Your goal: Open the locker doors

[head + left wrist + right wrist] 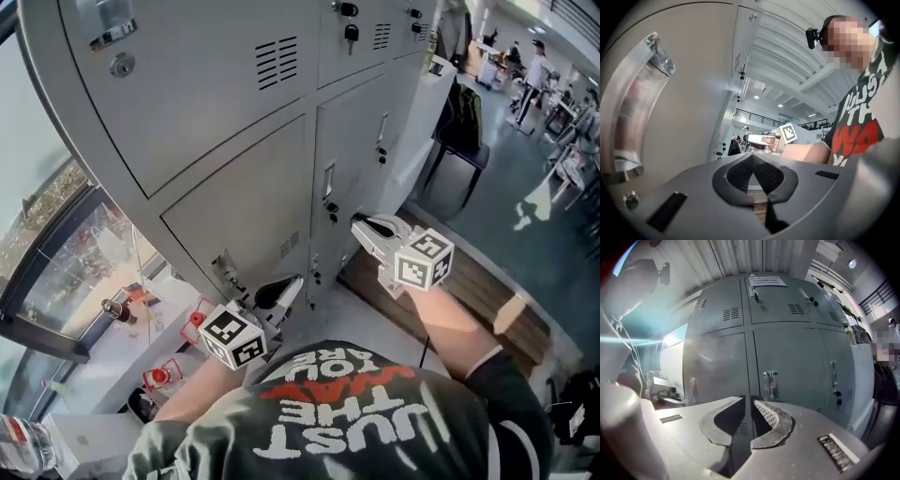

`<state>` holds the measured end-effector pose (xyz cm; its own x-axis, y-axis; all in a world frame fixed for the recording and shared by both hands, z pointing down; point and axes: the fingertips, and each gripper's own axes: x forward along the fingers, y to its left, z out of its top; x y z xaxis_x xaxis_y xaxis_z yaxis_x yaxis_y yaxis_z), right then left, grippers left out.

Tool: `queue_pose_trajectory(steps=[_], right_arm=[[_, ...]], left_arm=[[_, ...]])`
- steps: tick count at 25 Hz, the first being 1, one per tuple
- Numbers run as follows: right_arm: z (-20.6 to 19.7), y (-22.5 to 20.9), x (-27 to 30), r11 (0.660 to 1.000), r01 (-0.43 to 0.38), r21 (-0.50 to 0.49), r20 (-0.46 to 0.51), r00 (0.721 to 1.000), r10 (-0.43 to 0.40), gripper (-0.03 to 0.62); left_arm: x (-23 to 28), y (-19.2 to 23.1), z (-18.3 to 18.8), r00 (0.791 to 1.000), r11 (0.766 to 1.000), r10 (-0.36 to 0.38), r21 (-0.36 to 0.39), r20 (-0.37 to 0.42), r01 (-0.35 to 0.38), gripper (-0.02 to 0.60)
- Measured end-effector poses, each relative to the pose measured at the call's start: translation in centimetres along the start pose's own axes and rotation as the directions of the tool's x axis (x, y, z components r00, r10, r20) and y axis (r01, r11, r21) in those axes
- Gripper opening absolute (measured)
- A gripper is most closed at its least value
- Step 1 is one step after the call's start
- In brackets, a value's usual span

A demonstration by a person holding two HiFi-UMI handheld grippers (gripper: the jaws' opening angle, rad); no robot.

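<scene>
Grey lockers (216, 112) stood shut as the left gripper (292, 284) and right gripper (362, 223), both closed and empty, hung level before the lower doors (248, 211), seemingly lining up on their handles (329, 180).

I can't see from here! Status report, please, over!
Left gripper shut, empty. Right gripper shut, empty. Grey metal locker doors all closed. Nothing seen blocking them.
</scene>
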<state>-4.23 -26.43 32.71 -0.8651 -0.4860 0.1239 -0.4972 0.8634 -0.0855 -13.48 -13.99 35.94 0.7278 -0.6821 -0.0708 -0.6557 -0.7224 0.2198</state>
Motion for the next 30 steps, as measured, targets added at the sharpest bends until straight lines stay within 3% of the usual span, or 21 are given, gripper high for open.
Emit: queue_pose_trajectory(steps=[2, 5, 8, 24, 30], right_arm=[[1.4, -0.9, 2.2, 0.999, -0.017, -0.028, 0.005, 1.000, 0.017, 0.045], [2.3, -2.1, 5.4, 0.997, -0.034, -0.062, -0.016, 0.999, 0.033, 0.155], [2.5, -3.3, 7.6, 0.997, -0.027, -0.075, -0.031, 0.999, 0.024, 0.193], [1.5, -3.4, 11.2, 0.992, -0.097, -0.078, -0.098, 0.991, 0.089, 0.199], [1.5, -4.1, 10.9, 0.996, -0.047, -0.074, -0.079, 0.996, 0.041, 0.146]], left_arm=[[0.2, 0.0, 0.3, 1.000, 1.000, 0.015, -0.008, 0.004, -0.015, 0.002], [0.2, -0.1, 0.4, 1.000, 1.000, 0.025, 0.007, 0.005, -0.025, 0.002], [0.0, -0.1, 0.6, 1.000, 1.000, 0.027, 0.016, 0.003, -0.027, 0.002], [-1.2, -0.4, 1.2, 1.000, 1.000, 0.009, 0.003, 0.024, -0.009, 0.002], [-1.4, -0.8, 1.6, 0.999, 1.000, -0.004, 0.003, 0.032, 0.004, 0.002]])
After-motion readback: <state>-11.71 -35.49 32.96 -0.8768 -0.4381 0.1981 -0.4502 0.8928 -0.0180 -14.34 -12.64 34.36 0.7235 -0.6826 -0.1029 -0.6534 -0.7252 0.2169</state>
